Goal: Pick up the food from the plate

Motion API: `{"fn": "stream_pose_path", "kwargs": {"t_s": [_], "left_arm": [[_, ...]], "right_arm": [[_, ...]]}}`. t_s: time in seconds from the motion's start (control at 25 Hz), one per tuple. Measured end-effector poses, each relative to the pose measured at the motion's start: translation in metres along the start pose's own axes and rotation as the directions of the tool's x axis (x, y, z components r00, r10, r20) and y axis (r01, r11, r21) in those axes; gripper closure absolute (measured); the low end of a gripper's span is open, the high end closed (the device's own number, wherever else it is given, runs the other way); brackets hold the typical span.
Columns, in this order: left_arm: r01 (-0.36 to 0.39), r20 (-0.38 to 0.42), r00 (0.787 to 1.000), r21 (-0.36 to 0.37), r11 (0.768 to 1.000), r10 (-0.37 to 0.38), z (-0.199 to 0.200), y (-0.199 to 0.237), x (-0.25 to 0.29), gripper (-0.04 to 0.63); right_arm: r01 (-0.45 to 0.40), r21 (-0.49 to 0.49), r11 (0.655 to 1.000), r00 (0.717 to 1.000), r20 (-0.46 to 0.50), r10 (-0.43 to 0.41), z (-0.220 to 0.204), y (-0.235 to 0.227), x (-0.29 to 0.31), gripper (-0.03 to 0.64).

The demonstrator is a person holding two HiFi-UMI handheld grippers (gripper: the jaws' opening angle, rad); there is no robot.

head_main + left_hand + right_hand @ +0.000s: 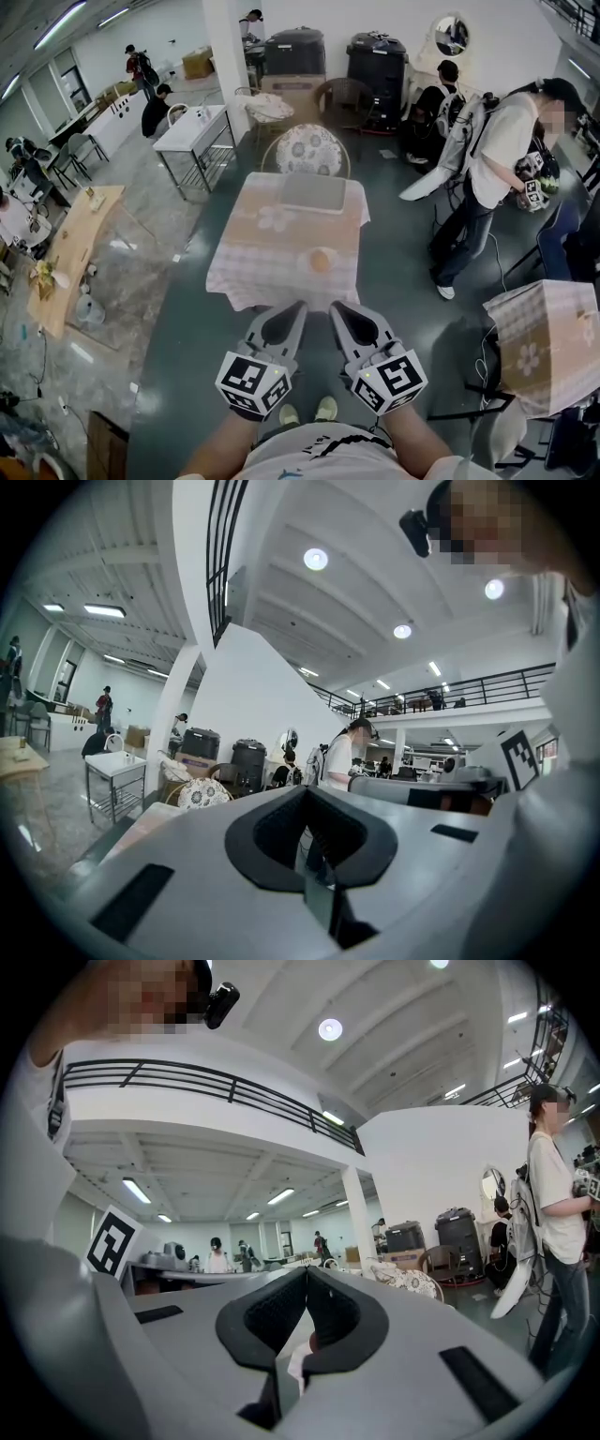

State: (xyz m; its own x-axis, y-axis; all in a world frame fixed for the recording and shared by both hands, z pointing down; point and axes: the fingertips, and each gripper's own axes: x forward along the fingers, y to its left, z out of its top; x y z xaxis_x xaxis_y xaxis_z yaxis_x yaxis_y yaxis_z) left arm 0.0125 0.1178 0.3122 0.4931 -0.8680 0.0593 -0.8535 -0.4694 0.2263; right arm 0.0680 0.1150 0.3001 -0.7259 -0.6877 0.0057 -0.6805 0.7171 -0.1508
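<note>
The person is standing well short of the counter (253, 253), holding the left gripper (295, 307) and right gripper (337, 307) with fingers pressed together and empty, while the food (322, 260) is sitting untouched on its plate (306, 264), leaving the whole pickup ahead.

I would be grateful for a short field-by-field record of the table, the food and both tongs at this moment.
table: checked cloth, ahead of the person
plate: near the table's front edge
food: orange-coloured, on the plate, untouched
grey flat item: at the table's far end
left tongs: shut, empty, short of the table
right tongs: shut, empty, beside the left
</note>
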Motion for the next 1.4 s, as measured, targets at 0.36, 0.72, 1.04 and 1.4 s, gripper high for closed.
{"fn": "stream_pose_path", "kwargs": {"t_s": [0.36,0.72,1.04,1.4], "left_arm": [[-0.031,-0.004,0.999,0.001,1.000,0.031,-0.005,-0.003,0.016,0.589],[-0.063,-0.005,0.998,0.001,0.998,0.063,-0.010,-0.002,0.029,0.589],[-0.057,-0.021,0.998,0.004,0.998,0.057,-0.017,0.014,0.044,0.589],[-0.019,-0.034,0.999,0.018,1.000,0.019,-0.026,0.060,0.086,0.589]], "right_arm": [[-0.014,0.007,1.000,1.000,0.005,0.014,-0.003,-0.019,-0.005,0.603],[-0.026,0.023,0.999,1.000,0.005,0.026,-0.005,-0.034,-0.005,0.603],[-0.008,0.031,0.999,1.000,-0.027,0.009,-0.015,-0.046,0.013,0.603],[0.050,0.033,0.998,0.997,-0.065,-0.048,-0.034,-0.077,0.068,0.603]]}}
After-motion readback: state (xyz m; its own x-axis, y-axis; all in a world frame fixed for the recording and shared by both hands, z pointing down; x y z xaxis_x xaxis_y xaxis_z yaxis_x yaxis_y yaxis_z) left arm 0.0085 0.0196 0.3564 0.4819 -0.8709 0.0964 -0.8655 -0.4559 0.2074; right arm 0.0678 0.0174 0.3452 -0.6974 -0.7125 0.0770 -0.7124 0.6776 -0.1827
